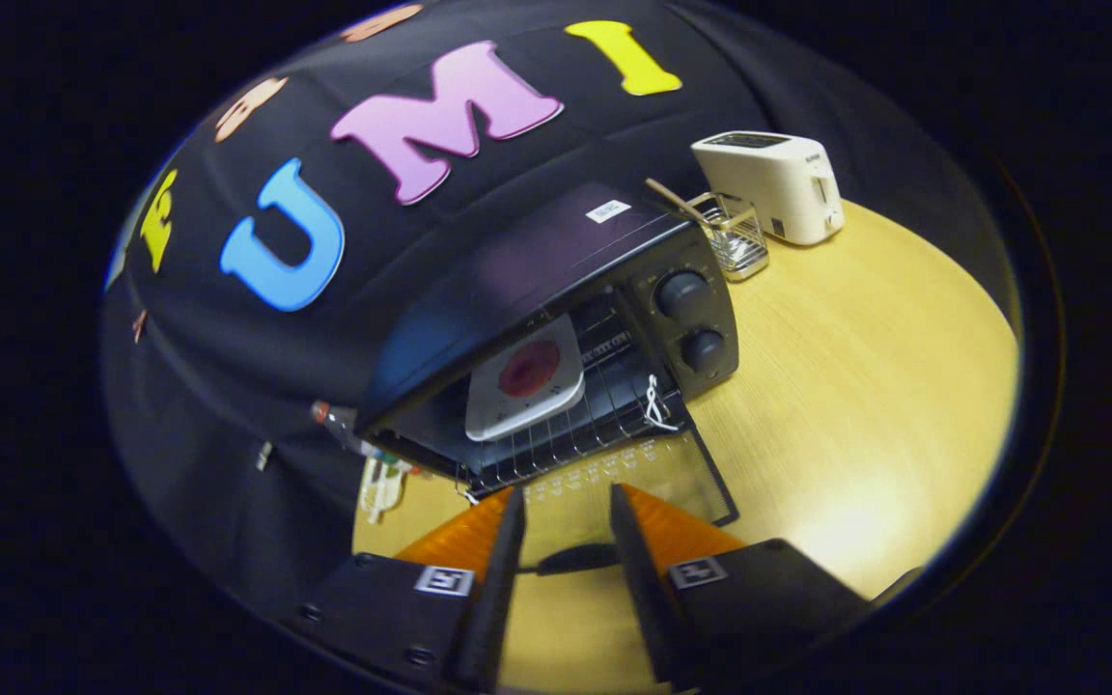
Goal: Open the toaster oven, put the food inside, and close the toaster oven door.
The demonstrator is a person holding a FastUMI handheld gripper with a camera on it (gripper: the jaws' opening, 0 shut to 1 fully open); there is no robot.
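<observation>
The black toaster oven [556, 261] stands on the wooden table with its glass door [681, 473] folded down flat toward me. Inside, on the wire rack [575, 434], rests a white plate [525, 384] carrying a round reddish piece of food [529, 368]. My gripper [567, 494] hovers over the lowered door, its fingers apart and their tips just short of the rack's front edge. The door's dark handle [575, 558] lies crosswise in the gap between the fingers, lower down near their base. Nothing is pinched between them.
Two knobs [683, 292] sit on the oven's right panel, and a white string [654, 405] hangs by the door hinge. Behind the oven stand a white toaster [778, 183] and a wire basket [739, 236] with a wooden utensil. Bare tabletop [855, 386] spreads to the right.
</observation>
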